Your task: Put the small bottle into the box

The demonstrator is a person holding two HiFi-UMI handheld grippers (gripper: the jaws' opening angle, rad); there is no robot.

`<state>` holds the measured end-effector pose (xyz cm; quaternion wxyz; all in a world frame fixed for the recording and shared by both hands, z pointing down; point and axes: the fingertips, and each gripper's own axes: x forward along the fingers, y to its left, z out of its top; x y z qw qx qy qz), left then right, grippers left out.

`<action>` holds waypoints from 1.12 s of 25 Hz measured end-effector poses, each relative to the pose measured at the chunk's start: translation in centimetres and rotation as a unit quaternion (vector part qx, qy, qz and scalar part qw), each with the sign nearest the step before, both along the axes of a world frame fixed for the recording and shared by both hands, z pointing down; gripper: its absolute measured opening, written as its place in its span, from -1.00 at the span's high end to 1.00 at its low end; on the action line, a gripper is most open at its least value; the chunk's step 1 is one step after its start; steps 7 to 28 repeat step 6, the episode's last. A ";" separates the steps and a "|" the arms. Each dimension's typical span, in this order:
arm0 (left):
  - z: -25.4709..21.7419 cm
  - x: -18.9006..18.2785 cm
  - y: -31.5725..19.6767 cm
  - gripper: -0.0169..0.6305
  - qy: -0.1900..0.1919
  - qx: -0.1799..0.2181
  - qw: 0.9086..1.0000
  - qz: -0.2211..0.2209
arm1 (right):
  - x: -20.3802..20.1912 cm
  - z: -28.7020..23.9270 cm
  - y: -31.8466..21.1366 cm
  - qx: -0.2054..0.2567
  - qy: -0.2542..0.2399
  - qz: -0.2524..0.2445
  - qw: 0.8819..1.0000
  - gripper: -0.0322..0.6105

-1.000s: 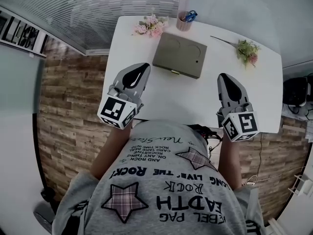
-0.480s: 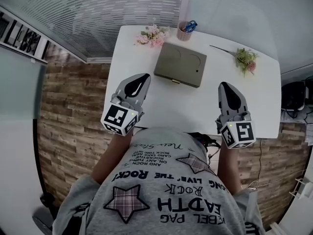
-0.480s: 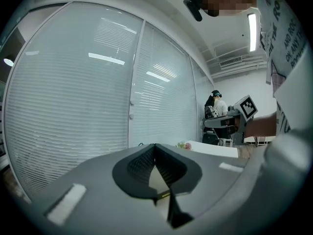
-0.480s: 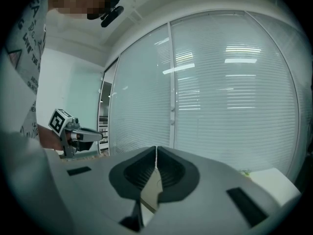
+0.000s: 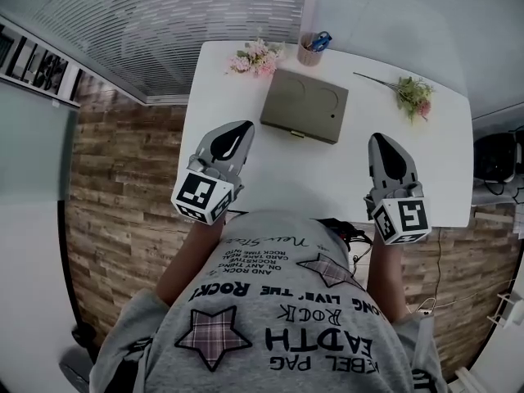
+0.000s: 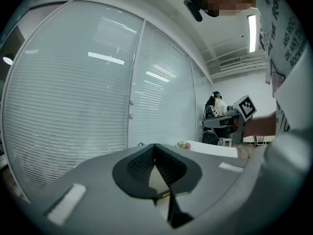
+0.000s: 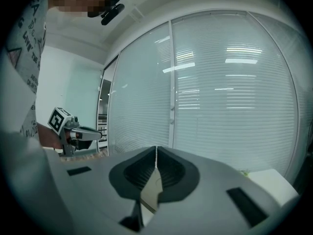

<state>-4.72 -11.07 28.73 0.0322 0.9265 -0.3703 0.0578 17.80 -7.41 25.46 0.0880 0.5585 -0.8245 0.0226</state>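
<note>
Box [image 5: 304, 105] and claws are well apart. The left claw [image 5: 242, 127] has its jaws pressed together with nothing between them, as the left gripper view shows, where the dark ribbed pads of the left claw [image 6: 155, 148] meet along a thin line. The right claw [image 7: 156, 151] is likewise closed and empty. In the head view the right claw [image 5: 381, 138] hangs over the near right part of the white surface [image 5: 327, 170], and the left claw over its near left part.

The box is olive, flat and closed, and lies at the far middle of the surface, between the two claws and farther off. Which thing here is the small bottle cannot be told. A pink flower sprig [image 5: 254, 56] lies at the far left edge, a cup [image 5: 309, 52] holding something blue stands just beyond the box, and a second sprig [image 5: 413, 93] lies at the far right.

Slatted blinds [image 5: 164, 23] close off the far side of the room, and a wooden floor [image 5: 123, 178] runs to the left of the surface.

Both hands are held out from a grey printed shirt [image 5: 278, 318], bare forearms [image 5: 184, 252] flanking it. The claws point away from the body, close to level. The left claw angles slightly right towards the box.
</note>
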 end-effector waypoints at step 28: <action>0.7 -0.2 -0.1 0.91 0.000 -0.005 1.000 -0.002 | -0.2 0.0 0.0 0.003 -0.006 0.004 1.000 0.84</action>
